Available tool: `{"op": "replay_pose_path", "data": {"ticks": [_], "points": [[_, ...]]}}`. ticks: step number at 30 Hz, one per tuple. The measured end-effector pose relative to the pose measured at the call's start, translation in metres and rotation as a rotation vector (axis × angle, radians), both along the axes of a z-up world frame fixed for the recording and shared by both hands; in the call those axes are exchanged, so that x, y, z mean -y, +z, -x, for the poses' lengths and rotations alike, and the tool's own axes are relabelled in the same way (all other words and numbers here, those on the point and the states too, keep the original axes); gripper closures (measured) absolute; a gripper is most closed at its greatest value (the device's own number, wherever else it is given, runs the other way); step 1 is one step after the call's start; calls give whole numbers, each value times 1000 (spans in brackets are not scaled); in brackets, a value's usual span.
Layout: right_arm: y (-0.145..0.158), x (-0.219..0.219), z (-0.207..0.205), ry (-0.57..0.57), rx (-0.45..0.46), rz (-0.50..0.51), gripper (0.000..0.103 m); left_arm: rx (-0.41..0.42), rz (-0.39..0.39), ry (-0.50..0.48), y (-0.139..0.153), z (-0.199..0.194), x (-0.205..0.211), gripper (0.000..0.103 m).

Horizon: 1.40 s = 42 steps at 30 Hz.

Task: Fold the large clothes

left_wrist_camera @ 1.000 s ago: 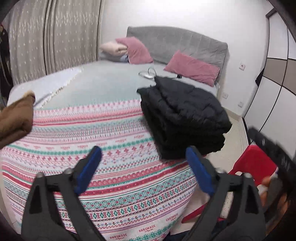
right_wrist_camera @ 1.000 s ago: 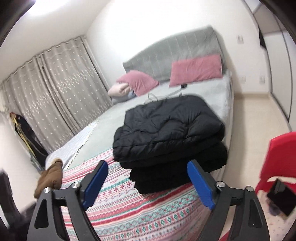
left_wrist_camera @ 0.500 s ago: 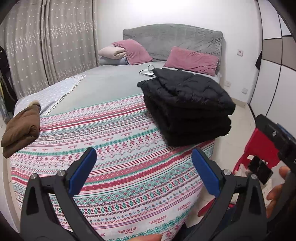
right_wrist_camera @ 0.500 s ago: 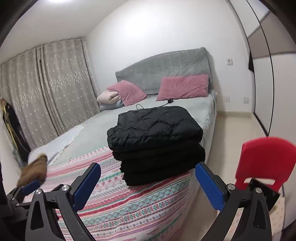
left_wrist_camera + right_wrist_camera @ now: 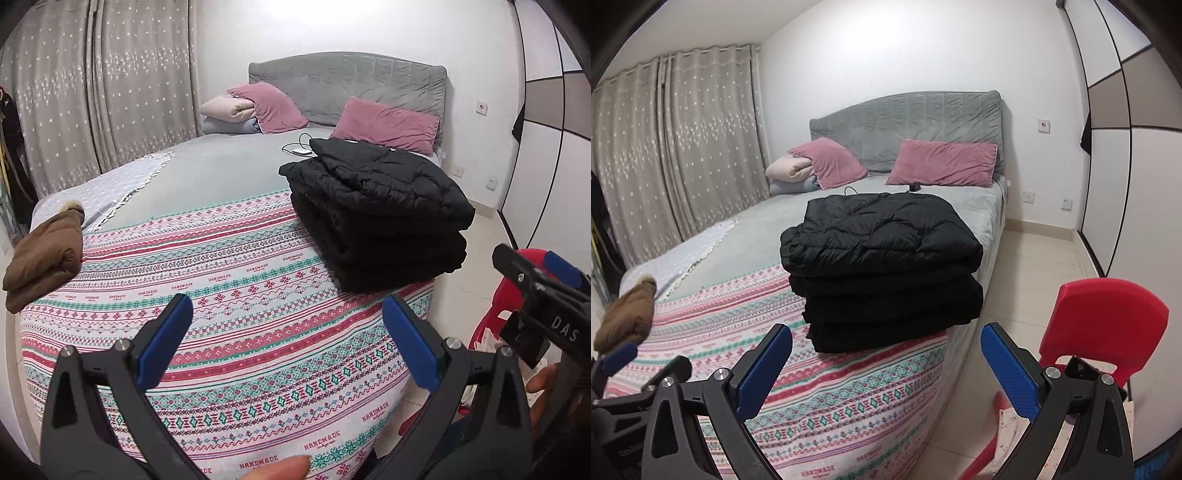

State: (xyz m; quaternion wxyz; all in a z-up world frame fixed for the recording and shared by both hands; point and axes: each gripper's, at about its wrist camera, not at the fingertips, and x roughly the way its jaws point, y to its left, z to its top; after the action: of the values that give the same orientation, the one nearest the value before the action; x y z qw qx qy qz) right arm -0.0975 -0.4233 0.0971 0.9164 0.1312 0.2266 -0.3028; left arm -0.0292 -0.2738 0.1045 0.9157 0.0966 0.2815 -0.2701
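At centre right of the left wrist frame, black padded coat (image 5: 373, 206) lies folded, stacked at the bed (image 5: 221, 177) edge. Both hand-held grippers, left (image 5: 288, 339) and right (image 5: 886, 365), wide, empty. Judged soft, bulky, slippery; grip stack's lower side folds.

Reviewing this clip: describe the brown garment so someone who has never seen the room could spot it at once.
Start at the bed with the grey headboard, then come down to the striped patterned blanket over its foot. The brown garment lies folded at that blanket's curtain-side edge, far from the taller black folded stack on the opposite edge. It is the only brown item, with pale fur trim at its top.
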Motion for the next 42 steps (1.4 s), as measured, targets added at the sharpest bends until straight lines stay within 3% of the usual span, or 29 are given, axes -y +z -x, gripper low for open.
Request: {"op": "replay_pose_path", "data": {"ticks": [11, 42], "points": [[-2, -5, -6, -11, -30, 18, 0, -18, 42, 12, 2, -7, -10, 1], [-4, -5, -12, -18, -59, 48, 0, -41, 29, -42, -5, -5, -2, 1]]}}
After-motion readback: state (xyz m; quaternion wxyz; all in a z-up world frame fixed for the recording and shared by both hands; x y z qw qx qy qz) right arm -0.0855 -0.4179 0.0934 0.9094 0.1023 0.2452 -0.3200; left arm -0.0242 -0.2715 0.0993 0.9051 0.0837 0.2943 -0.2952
